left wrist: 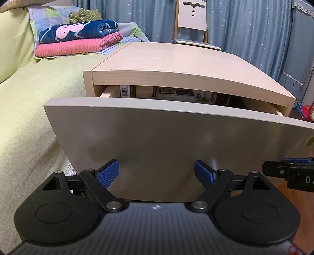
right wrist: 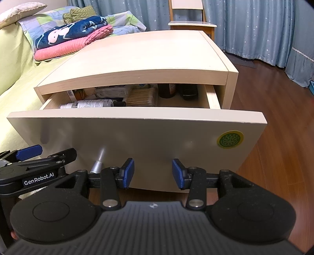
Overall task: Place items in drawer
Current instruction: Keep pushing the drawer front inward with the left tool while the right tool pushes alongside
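Scene: a pale wood nightstand (right wrist: 137, 56) stands beside a bed with a yellow-green cover (left wrist: 29, 102), on a dark wood floor (right wrist: 274, 109).
Drawer: the nightstand's drawer (right wrist: 137, 135) is pulled partway out, its flat light front facing both cameras; a round green-and-yellow sticker (right wrist: 229, 139) sits near the front's right edge.
Drawer contents: a white spray bottle (right wrist: 88, 104) lies on its side along the near edge, a clear box of cotton swabs (right wrist: 141, 97) is right of it, a pack of wipes (right wrist: 111, 91) lies behind, and a dark bottle (right wrist: 166, 90) and a black object (right wrist: 188, 91) stand at the far right.
Left gripper: the left gripper (left wrist: 156, 172) is held low in front of the drawer front, blue pads (left wrist: 108, 173) wide apart with nothing between them.
Right gripper: the right gripper (right wrist: 153, 172) hovers just right of the left one, pads (right wrist: 128, 171) apart and empty, close to the drawer front's lower edge.
Handle: a small silver knob (right wrist: 97, 166) juts from the front between the two grippers.
Background: folded blue and pink blankets (left wrist: 78, 39) rest on the bed, a chair (right wrist: 188, 17) stands behind the nightstand, and blue star-print curtains (right wrist: 255, 25) hang beyond.
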Tool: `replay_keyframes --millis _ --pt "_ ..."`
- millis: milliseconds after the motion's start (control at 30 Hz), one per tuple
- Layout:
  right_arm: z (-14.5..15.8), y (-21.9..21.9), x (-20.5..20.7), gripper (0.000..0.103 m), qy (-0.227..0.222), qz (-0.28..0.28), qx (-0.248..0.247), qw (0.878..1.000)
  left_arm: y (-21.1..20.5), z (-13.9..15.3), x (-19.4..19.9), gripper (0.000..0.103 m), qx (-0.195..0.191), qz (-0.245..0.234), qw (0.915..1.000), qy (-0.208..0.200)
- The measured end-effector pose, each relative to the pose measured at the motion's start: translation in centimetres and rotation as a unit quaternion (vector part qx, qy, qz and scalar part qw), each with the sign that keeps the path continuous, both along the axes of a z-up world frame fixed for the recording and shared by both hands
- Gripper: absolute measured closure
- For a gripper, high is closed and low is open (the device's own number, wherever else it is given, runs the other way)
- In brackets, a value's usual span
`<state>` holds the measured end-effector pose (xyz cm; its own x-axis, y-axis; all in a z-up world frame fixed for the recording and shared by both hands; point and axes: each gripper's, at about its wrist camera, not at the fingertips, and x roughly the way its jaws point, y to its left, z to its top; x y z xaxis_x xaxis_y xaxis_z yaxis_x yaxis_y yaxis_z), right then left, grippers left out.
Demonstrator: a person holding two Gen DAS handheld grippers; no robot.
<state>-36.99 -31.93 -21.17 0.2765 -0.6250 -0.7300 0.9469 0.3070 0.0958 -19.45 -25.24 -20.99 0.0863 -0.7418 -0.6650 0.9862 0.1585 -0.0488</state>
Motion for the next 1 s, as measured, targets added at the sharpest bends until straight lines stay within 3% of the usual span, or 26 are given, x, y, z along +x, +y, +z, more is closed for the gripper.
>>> replay_keyframes --millis 1000 --pt "-0.1 -1.6 0.6 0.064 0.006 -0.008 -0.008 1.000 -2.6 -0.4 0.7 0.018 0.000 0.005 1.0000 0.006"
